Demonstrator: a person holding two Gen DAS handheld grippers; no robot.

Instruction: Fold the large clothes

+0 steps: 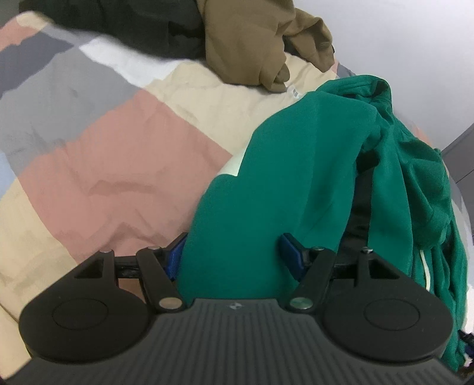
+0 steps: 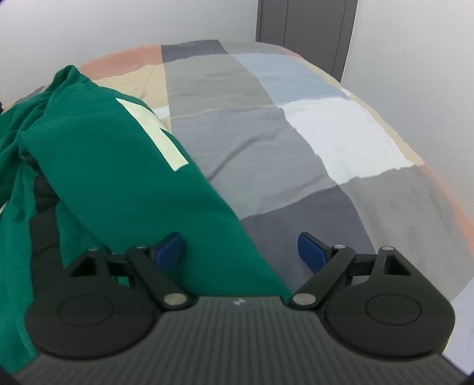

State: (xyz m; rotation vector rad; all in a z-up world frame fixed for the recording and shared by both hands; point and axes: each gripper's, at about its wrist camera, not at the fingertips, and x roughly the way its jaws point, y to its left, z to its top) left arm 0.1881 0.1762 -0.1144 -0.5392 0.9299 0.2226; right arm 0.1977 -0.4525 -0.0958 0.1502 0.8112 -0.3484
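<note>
Nearest, the green garment (image 1: pixel 296 165) drapes between the left gripper (image 1: pixel 234 254)'s spread blue fingers (image 1: pixel 288 251), though whether the pads press it I cannot tell, and its edge also crosses between the right gripper (image 2: pixel 243 248)'s wide-spread fingers (image 2: pixel 309 248), the pad away from the cloth standing clear of it. The garment lies bunched on the patchwork bed (image 2: pixel 296 154); beside it, open quilt runs to the bed's far edge. Beyond the garment, a brown garment (image 1: pixel 254 44) and a dark one (image 1: pixel 133 26) sit cut off and blurred.
</note>
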